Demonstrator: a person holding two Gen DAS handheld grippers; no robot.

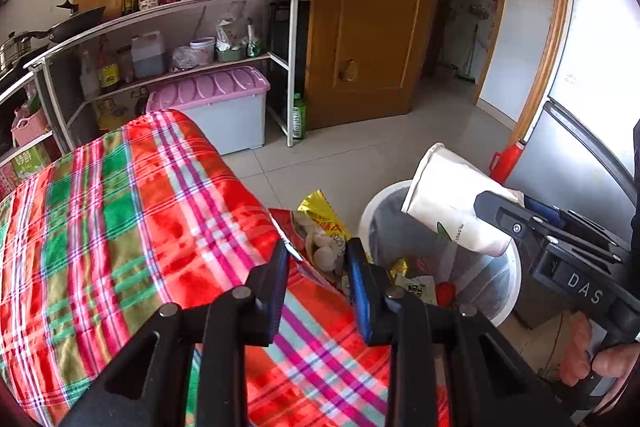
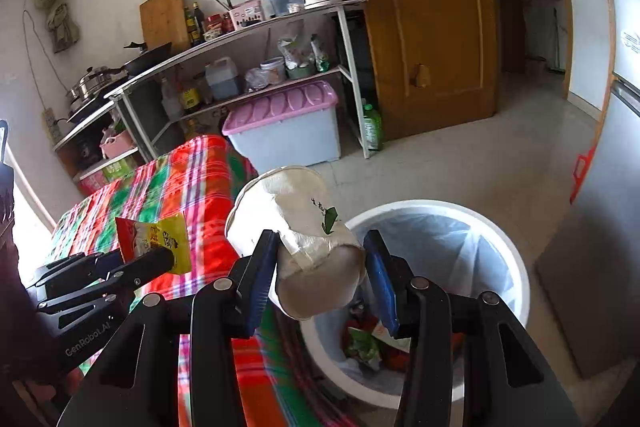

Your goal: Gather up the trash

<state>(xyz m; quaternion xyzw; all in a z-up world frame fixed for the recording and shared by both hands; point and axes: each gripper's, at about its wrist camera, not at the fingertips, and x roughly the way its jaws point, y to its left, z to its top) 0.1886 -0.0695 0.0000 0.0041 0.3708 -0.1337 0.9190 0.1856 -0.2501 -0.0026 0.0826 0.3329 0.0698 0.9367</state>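
Both pieces of trash are carried but not yet dropped. The right gripper (image 2: 320, 263) has its jaws clamped on a crumpled paper cup (image 2: 304, 227) above the bin's (image 2: 516, 267) near rim; wrappers already lie inside. The left gripper (image 1: 318, 259) pinches a snack packet (image 1: 320, 227) over the worktop's edge beside the bin. Readable: "DAS", "GenRoboLAI".

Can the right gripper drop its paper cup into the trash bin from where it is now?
Probably yes. The right gripper holds the paper cup at the near rim of the trash bin, whose mouth is open and only partly filled. Nothing covers it; the left gripper with its snack wrapper stays aside.
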